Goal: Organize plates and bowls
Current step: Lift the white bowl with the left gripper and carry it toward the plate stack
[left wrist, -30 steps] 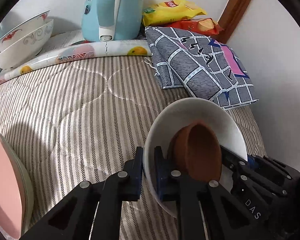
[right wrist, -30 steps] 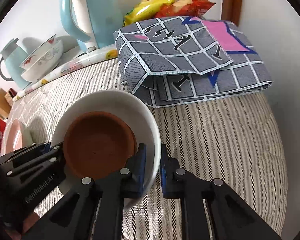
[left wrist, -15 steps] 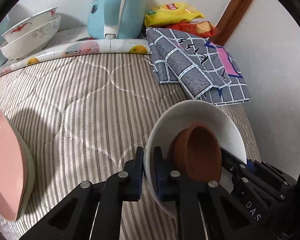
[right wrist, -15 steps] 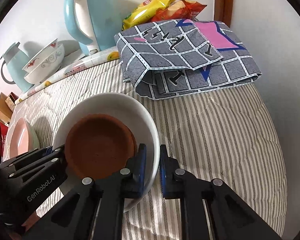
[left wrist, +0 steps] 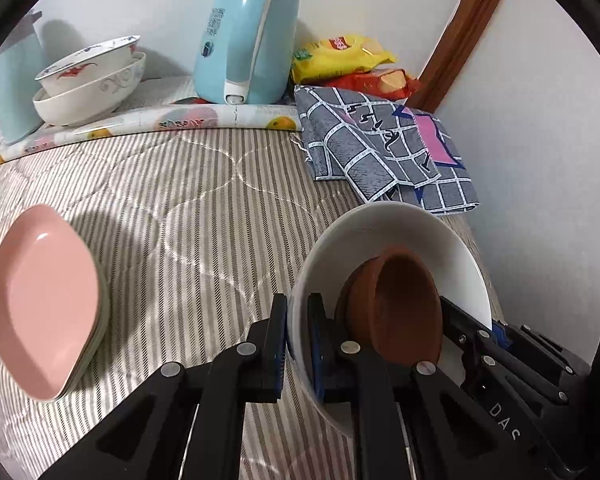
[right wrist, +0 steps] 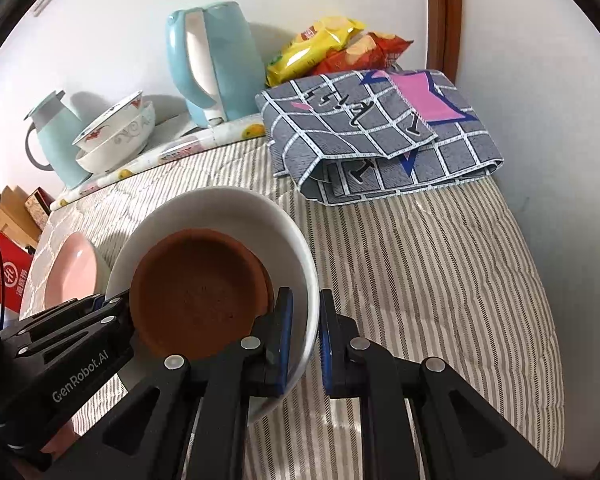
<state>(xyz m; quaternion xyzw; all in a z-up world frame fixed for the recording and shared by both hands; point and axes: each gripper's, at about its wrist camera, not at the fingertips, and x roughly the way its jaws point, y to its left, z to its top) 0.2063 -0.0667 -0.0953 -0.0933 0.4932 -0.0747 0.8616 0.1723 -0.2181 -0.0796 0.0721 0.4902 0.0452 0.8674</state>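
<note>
A white bowl (left wrist: 384,228) (right wrist: 220,208) with a brown clay bowl (left wrist: 400,304) (right wrist: 200,288) inside is held above the striped bed cover. My left gripper (left wrist: 298,328) is shut on the white bowl's left rim. My right gripper (right wrist: 302,332) is shut on its right rim. A stack of pink plates (left wrist: 40,300) (right wrist: 70,272) lies on the cover to the left. Two stacked patterned bowls (left wrist: 92,80) (right wrist: 116,136) stand at the back left.
A light blue kettle (left wrist: 248,36) (right wrist: 216,64) and a blue jug (right wrist: 54,136) stand on a fruit-print mat (left wrist: 160,120). A folded grey checked cloth (left wrist: 384,148) (right wrist: 380,128) and snack bags (left wrist: 344,56) (right wrist: 332,48) lie at the back right. A wall (left wrist: 540,120) borders the right.
Both grippers have drawn back and up with the white bowl. The pink plates and more of the back shelf have come into view.
</note>
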